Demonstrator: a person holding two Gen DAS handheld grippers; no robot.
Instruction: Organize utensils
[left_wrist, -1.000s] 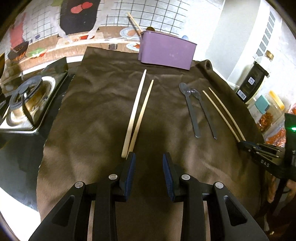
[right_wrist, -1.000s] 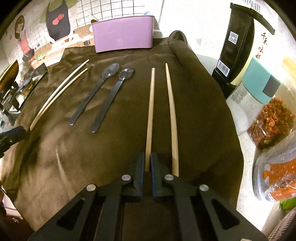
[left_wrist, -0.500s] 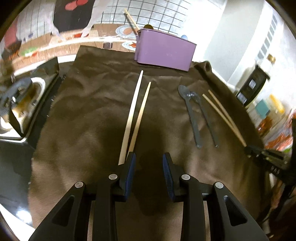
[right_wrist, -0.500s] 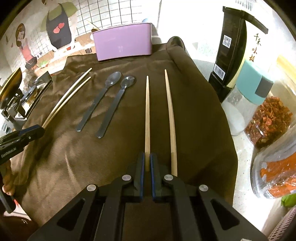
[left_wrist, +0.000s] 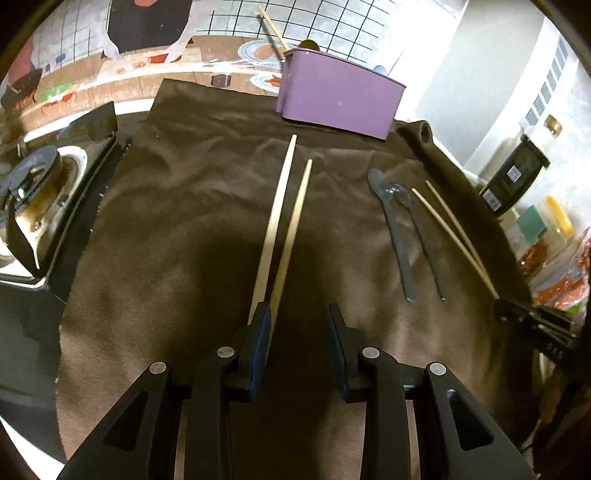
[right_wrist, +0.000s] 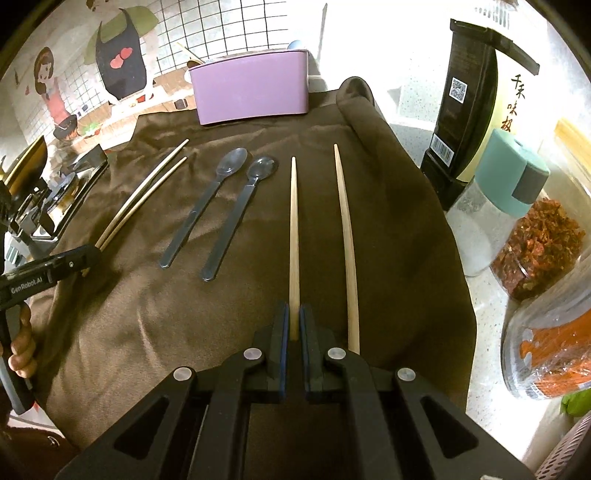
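On my far left I see a gas stove (left_wrist: 33, 206) beside the brown cloth (left_wrist: 184, 206) that covers the surface. My left tongs (left_wrist: 299, 332) hang over the near part of this cloth with the jaws apart and nothing pressed between them. The left pair of chopsticks (left_wrist: 284, 206) lies just in front; the near ends reach the left finger (left_wrist: 258, 339), and one stick passes along its inner side. I cannot tell if they touch.

Further to the right two dark spoons (right_wrist: 218, 206) lie side by side, bowls pointing away from me, toward the purple utensil holder (right_wrist: 251, 92) that stands at the far edge of the cloth. A chopstick (left_wrist: 271, 27) sticks out of the holder.

Next is the right pair of chopsticks. My right tongs (right_wrist: 294, 328) are closed on the near end of the held chopstick (right_wrist: 293, 236), which points straight away over the cloth. Its partner, the loose chopstick (right_wrist: 345, 236), lies on the cloth just to the right, apart from the tongs at its tip.

At the right edge, off the cloth, stand a dark bottle (right_wrist: 465, 110), a shaker with a teal lid (right_wrist: 506, 195) and jars of red dried food (right_wrist: 539, 251).
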